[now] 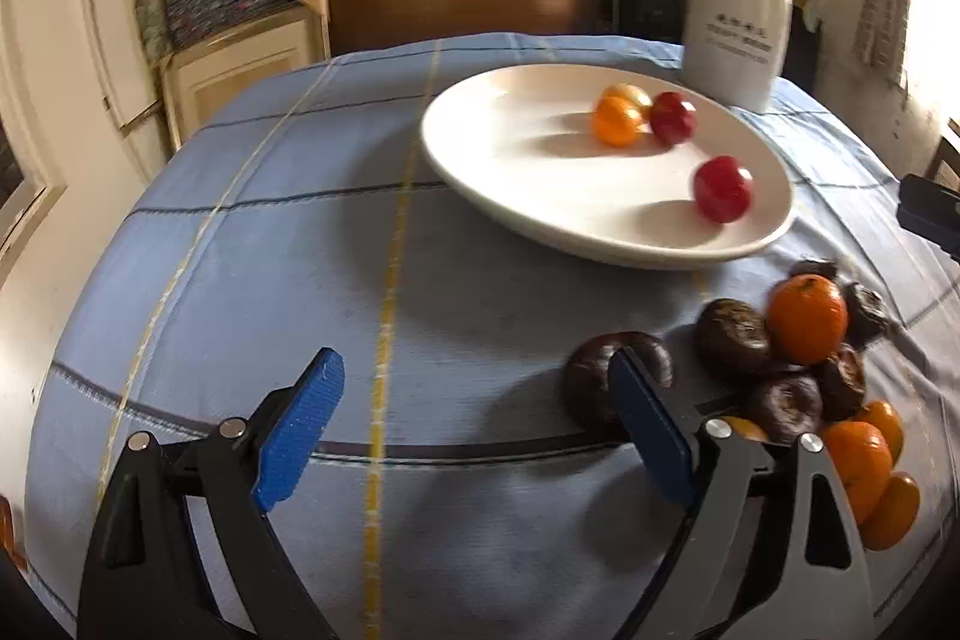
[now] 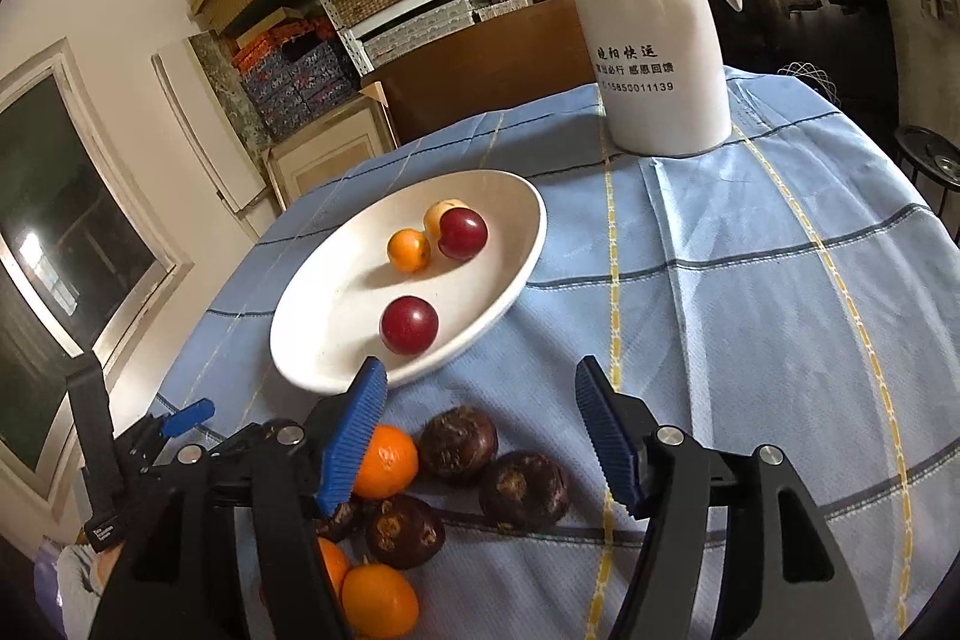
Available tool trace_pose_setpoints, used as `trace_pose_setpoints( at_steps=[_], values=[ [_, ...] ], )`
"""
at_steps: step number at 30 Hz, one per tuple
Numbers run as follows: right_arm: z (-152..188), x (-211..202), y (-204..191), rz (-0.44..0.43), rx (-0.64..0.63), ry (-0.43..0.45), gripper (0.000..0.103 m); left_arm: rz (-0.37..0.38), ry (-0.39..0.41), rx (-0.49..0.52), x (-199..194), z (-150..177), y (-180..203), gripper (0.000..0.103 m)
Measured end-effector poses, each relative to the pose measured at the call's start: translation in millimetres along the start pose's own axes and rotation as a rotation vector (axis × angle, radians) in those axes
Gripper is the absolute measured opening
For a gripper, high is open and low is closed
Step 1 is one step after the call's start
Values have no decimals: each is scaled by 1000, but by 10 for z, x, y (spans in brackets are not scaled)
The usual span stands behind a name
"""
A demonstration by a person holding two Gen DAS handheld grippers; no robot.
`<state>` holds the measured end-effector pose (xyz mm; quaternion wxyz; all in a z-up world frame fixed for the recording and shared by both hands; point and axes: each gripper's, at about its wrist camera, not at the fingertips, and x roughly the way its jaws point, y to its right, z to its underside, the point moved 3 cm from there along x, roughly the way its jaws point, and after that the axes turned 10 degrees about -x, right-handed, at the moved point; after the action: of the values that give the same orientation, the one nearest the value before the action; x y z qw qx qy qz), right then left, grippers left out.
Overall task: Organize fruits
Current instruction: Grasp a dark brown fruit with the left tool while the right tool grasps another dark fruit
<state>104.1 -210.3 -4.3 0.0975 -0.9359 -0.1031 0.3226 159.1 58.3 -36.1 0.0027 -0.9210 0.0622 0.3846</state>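
- Left wrist view: left gripper (image 1: 474,388) released, blue fingers (image 1: 300,430) spread wide over the blue checked table (image 1: 240,232), nothing between them but bare cloth.
- Dark brown fruit (image 1: 591,370) lying on the cloth right behind the tip of the 3 o'clock finger, partly hidden by it; touching or not, cannot tell.
- Heap of fruit at 4 o'clock from the fingers: more dark brown ones (image 1: 732,337) packed round an orange (image 1: 807,319), further oranges (image 1: 858,454) nearer the lower edge, behind the finger's arm.
- White plate (image 1: 480,142) at 1 o'clock, well apart from the fingers, holding two red fruits (image 1: 723,189), a small orange one (image 1: 617,121) and a pale one half hidden behind it.
- White jug (image 1: 738,34) standing upright beyond the plate, at 1 o'clock.
- Right wrist view: right gripper (image 2: 480,388) released, fingers (image 2: 354,436) apart and gripping nothing.
- Orange fruit (image 2: 387,463) just beside the 9 o'clock finger, partly covered by it; dark brown fruits (image 2: 459,439) lying between and below the two fingers, near 6 o'clock, untouched.
- More oranges (image 2: 378,601) and brown fruit (image 2: 405,523) at 7 o'clock, low in view.
- Plate rim (image 2: 312,376) just beyond the 9 o'clock fingertip, at 11 o'clock; nearest red fruit (image 2: 409,325) on it close above that tip.
- Jug (image 2: 654,40) at 1 o'clock, far side of the table.
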Motion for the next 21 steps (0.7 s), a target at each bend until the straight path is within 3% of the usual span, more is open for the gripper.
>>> trace_pose_setpoints(
  at_steps=[9,17,20,21],
  values=[
    [135,-75,54,19,4,-20,71,56,-27,81,32,40,226,88],
    [161,-29,45,32,-1,-42,71,125,-102,25,188,-5,147,89],
    [174,-14,87,41,6,-51,71,100,-91,21,119,41,32,89],
    [179,-11,101,46,9,-56,71,51,-81,13,116,49,-31,89]
  ],
)
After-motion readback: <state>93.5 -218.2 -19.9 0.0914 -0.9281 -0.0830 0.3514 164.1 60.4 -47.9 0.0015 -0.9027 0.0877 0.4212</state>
